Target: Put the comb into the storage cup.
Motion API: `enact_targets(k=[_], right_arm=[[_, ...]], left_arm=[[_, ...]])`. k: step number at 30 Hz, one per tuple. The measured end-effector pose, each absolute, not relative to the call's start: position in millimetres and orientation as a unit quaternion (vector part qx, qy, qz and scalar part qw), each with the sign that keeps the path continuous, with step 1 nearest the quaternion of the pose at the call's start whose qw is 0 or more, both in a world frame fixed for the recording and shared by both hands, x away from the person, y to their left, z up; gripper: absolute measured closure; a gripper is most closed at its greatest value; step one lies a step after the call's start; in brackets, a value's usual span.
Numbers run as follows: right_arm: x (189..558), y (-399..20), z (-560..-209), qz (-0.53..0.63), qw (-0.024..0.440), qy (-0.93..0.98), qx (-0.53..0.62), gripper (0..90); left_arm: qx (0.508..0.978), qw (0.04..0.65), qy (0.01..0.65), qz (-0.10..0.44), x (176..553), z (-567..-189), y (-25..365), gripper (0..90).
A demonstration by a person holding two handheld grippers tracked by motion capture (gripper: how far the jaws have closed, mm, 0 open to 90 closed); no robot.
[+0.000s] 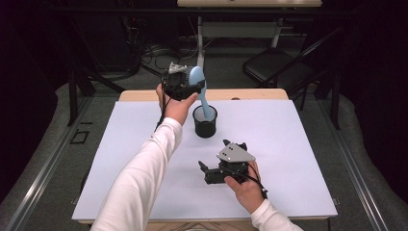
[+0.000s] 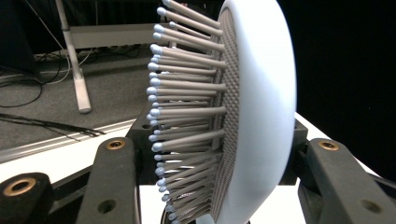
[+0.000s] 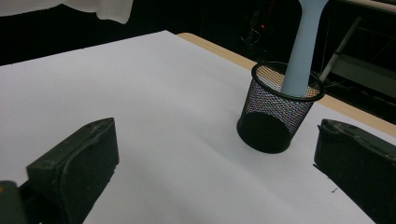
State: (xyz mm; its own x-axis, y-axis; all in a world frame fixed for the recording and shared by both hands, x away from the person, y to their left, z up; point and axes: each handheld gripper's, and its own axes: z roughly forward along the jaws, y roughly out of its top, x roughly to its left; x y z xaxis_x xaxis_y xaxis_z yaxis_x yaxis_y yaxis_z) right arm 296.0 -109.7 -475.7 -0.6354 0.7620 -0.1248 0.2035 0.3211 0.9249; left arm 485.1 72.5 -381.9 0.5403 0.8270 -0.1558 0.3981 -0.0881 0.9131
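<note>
Right tool agape above white sheet; left tool clamped on hairbrush, handle inside mesh cup

High view looks down; both gripper views sit close, sharing the mesh cup.

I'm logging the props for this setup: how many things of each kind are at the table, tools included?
Hairbrush, pale blue: 1
Mesh cup, black: 1
Hand-held gripper, left and right: 2
White sheet covering the table: 1
Total: 5
</note>
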Motion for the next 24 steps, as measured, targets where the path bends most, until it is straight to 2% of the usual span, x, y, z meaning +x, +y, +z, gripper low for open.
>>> enact_targets(k=[24], right_arm=[[295.9,-109.2,-475.7,0.489,0.286,0.762,0.315,0.0]], left_arm=[[0.717,0.504,0.438,0.2,486.7,-399.6,66.9,49.2]])
